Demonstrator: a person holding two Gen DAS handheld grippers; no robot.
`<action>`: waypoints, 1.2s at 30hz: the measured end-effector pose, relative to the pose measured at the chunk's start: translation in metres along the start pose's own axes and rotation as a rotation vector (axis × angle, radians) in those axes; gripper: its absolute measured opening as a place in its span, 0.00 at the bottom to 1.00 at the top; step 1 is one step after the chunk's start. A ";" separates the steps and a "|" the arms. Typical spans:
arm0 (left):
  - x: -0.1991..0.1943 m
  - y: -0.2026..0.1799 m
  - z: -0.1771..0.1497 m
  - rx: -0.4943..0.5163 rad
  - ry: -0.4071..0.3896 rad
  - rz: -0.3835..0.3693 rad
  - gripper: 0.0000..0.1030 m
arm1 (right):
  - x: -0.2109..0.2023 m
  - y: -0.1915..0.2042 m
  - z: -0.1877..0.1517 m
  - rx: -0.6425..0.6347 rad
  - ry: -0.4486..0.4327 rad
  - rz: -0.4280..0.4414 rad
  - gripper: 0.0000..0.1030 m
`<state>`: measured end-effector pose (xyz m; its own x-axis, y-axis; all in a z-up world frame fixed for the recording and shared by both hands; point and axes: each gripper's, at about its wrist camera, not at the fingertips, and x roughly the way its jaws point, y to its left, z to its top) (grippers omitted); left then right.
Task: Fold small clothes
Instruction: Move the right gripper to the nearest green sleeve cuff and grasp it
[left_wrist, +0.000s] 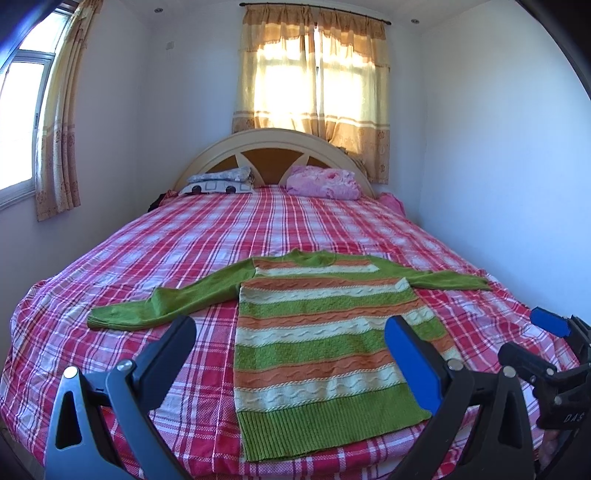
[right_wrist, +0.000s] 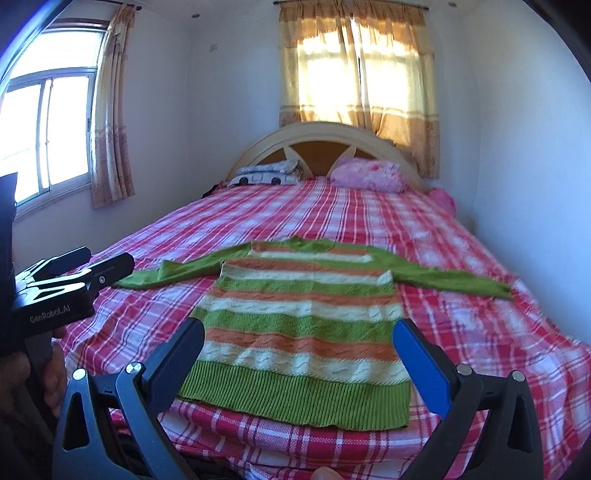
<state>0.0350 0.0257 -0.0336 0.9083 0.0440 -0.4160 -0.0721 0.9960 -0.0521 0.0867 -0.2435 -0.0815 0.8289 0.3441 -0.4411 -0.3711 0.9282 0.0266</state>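
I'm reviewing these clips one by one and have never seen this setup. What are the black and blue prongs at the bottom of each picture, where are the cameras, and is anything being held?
There is no robot here. A person holds a two-finger claw in each hand, and each claw carries a wide-angle camera looking forward along its fingers. One picture comes from the left claw, the other from the right claw; the prongs are each claw's own two fingers. Each view also catches the other claw at its edge.

Both claws are open and hold nothing. They hover near the foot of a bed covered with a red and white checked sheet.

On it lies a small striped sweater in green, orange and cream, spread flat with both sleeves stretched outwards and its hem nearest the cameras. It is not folded yet.

At the headboard sit pillows.
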 end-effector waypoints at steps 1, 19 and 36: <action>0.006 0.000 -0.002 0.007 0.009 0.004 1.00 | 0.006 -0.004 -0.002 0.013 0.012 0.007 0.99; 0.144 0.003 0.002 0.114 0.133 0.041 1.00 | 0.139 -0.130 -0.022 0.200 0.192 -0.080 0.99; 0.264 -0.007 0.021 0.066 0.171 0.069 1.00 | 0.217 -0.317 -0.007 0.441 0.224 -0.234 0.84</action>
<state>0.2841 0.0320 -0.1244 0.8183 0.1039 -0.5653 -0.0990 0.9943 0.0394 0.3810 -0.4636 -0.1920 0.7411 0.1278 -0.6591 0.0631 0.9641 0.2578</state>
